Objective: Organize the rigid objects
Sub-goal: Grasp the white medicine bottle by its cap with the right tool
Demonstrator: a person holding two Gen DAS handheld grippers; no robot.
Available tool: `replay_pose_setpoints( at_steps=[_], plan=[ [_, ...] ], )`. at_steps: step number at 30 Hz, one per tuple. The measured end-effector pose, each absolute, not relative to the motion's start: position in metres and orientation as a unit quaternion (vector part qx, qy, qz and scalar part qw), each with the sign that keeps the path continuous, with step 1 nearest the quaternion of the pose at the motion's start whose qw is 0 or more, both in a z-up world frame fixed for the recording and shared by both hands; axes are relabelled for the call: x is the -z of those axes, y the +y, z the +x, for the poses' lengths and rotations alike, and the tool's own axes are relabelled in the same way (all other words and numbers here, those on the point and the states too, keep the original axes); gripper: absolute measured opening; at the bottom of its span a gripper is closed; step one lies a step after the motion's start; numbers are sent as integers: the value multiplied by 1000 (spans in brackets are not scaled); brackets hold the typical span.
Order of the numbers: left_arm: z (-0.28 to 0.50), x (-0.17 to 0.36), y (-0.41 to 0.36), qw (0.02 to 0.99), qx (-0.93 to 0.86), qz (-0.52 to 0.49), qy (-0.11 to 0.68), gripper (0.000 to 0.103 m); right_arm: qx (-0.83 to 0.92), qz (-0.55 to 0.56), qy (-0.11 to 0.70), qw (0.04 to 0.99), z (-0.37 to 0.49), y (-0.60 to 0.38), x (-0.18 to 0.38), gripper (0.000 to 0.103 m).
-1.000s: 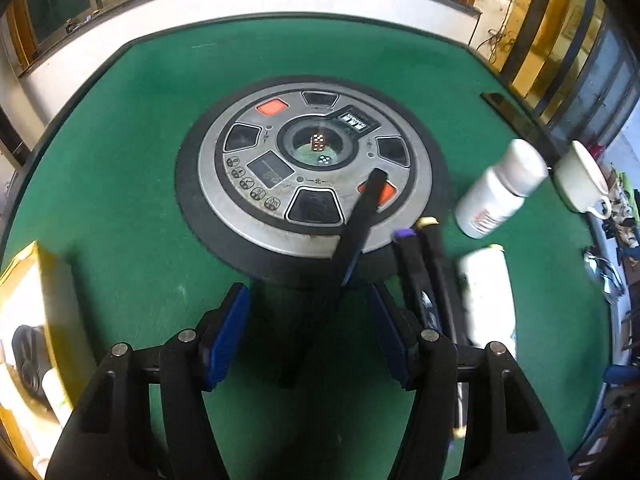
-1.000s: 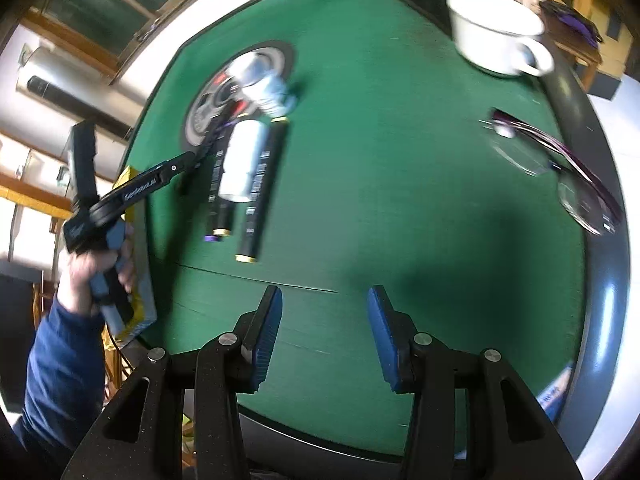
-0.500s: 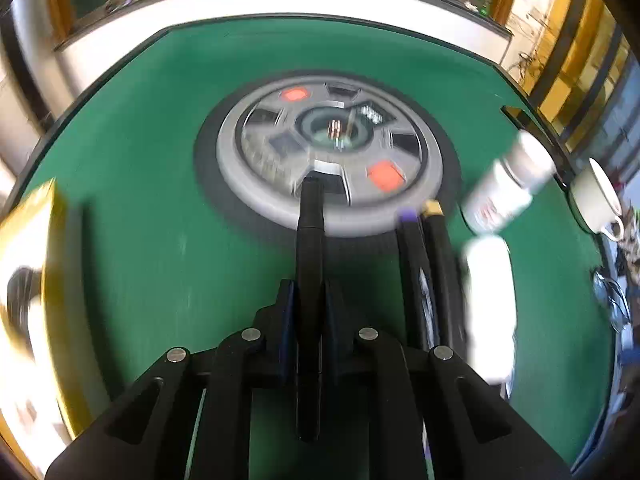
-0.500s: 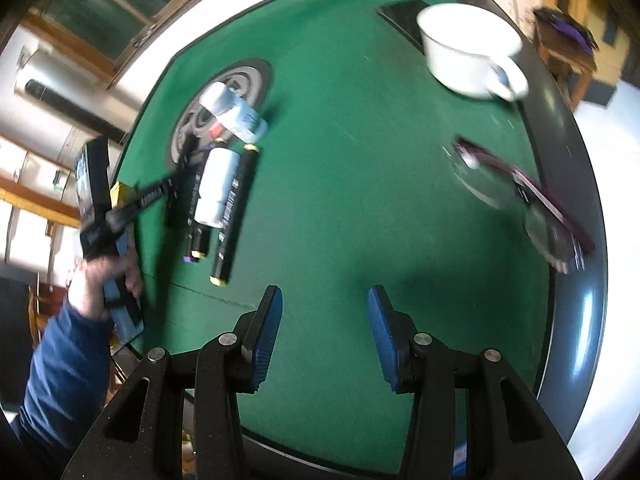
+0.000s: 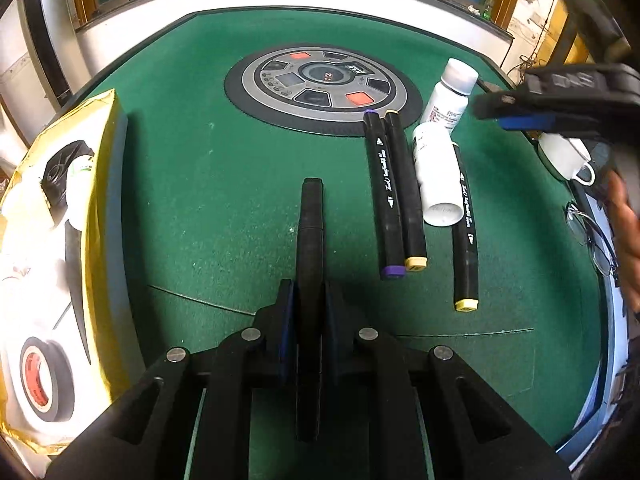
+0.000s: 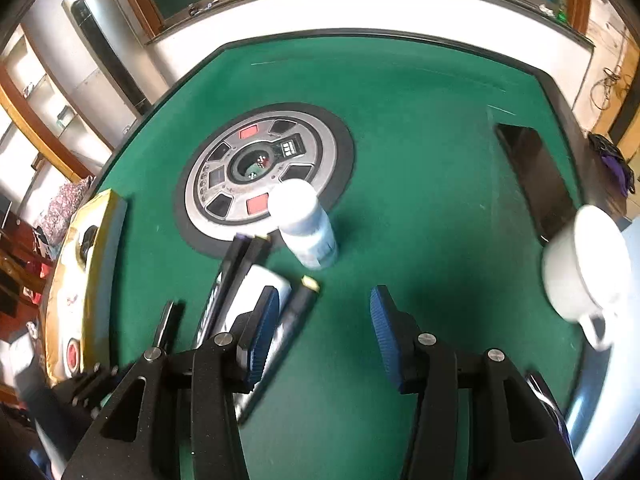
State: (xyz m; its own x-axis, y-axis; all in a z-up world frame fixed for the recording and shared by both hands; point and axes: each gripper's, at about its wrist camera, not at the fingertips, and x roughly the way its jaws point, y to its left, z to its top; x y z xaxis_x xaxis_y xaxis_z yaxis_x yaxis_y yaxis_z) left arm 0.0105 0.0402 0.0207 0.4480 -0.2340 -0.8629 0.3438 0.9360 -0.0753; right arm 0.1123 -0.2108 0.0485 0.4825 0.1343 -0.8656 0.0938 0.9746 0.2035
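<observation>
My left gripper [image 5: 310, 300] is shut on a black marker [image 5: 311, 216], which sticks out forward above the green felt. To its right lie a purple-capped marker [image 5: 383, 196], a yellow-capped marker [image 5: 404, 192] and a third marker [image 5: 466, 240], with a white bottle [image 5: 436, 172] lying between them. A second white bottle [image 5: 452, 96] lies tilted behind. My right gripper [image 6: 322, 312] hangs over the felt just right of the lying bottle [image 6: 256, 288]. Its jaws are opening with nothing between them. The second bottle [image 6: 304, 224] is ahead of it.
A round grey control disc [image 5: 324, 84] sits mid-table. A yellow-edged box [image 5: 52, 240] with tape and small items stands at the left edge. A white cup [image 6: 584, 268], a dark phone [image 6: 536, 176] and glasses [image 5: 592, 236] lie along the right side.
The left gripper shut on the black marker and carried it off the disc toward the near side. The right gripper swung left from the bare felt to the bottles and markers.
</observation>
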Motion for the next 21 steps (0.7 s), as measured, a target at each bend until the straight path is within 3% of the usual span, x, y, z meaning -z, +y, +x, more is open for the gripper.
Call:
replay_pose_setpoints(
  at_steps=[7,10,21],
  plan=[
    [11,-20,38,852,164,63,493,13,-3,78,499,863,144,-203,-32,43],
    [8,-20,38,855,162,67,489,13,-16,89,500,861,151,-202,-26,31],
    [11,-27,48,852,183,27,489,12,-30,119,489,863,96,-215,-57,31]
  ],
)
